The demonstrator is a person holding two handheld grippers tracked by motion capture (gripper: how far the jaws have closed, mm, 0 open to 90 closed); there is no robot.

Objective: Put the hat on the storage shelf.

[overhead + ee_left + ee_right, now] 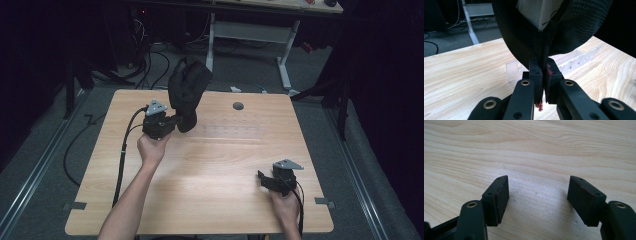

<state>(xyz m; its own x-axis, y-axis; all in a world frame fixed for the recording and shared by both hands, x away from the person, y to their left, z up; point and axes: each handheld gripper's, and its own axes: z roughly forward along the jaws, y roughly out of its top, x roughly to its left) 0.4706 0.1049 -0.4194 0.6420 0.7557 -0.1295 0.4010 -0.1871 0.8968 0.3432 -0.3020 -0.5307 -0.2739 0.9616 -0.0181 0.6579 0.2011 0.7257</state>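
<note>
Left gripper (176, 121) clamps a black cap (187, 85) by its edge — no legible label; right gripper (537, 197) rests wide above the table (220, 165).

A black shoe (187, 85) hangs in the air above the far left part of the worktop (210, 165), held upright with its opening to the far side. The left tongs (176, 120) pinch its lower edge. It has a dark mesh upper and a pale lining (540, 12). A clear plastic rack (576, 61) lies on the worktop just beneath it.
</note>
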